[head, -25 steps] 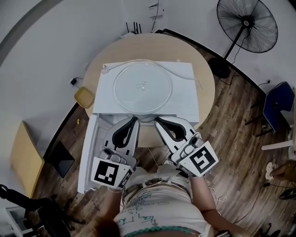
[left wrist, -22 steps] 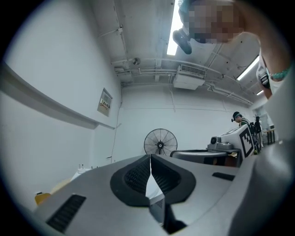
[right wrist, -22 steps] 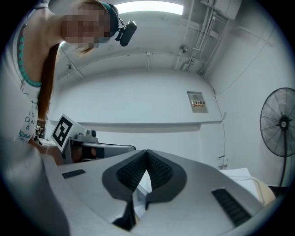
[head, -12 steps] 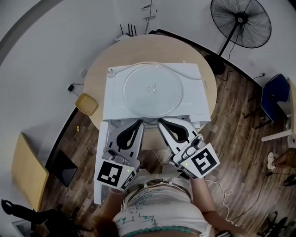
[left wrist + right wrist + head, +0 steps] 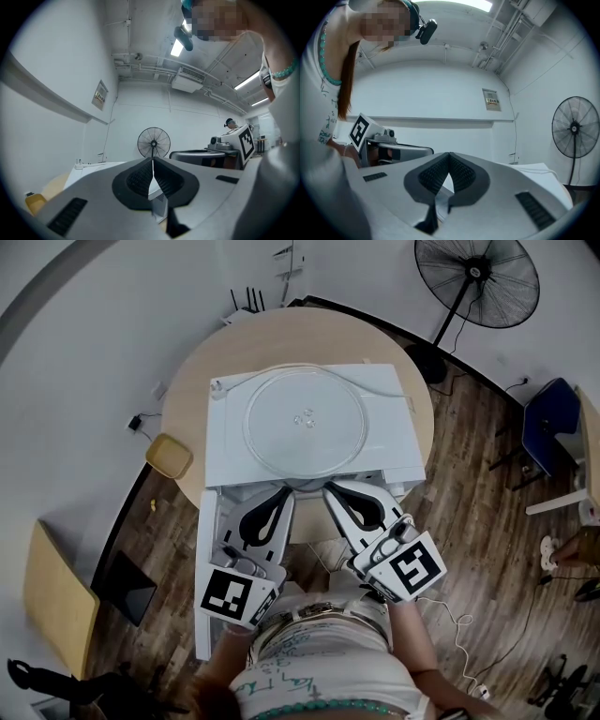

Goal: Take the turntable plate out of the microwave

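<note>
Dark wood-plank floor (image 5: 469,484) all round. Round pale wooden counter (image 5: 197,381) at centre of head view; white box-shaped microwave (image 5: 389,442) sits on it, seen from above; its white door (image 5: 208,568) stands open, swung out toward the person on the left side. Black pedestal fan (image 5: 476,282) stands on the floor beyond the counter, upper right; blue chair (image 5: 551,432) at the right edge, well apart from the counter.

Clear round glass turntable plate (image 5: 305,423) lies flat on the microwave's top, outside the cavity, roughly centred; thin white cable (image 5: 380,381) runs along the top, behind and to the right of the plate. Small yellow rounded-square object (image 5: 170,456) sits just beside the counter's left edge; what it is cannot be told.

Left tongs (image 5: 285,494) and right tongs (image 5: 327,491) lie side by side, near each other, tips at the microwave's front edge in head view; whether they touch it cannot be told. Both are clenched; in each gripper view the ribbed black pads press together at the tips with nothing between them. Neither touches the plate.
</note>
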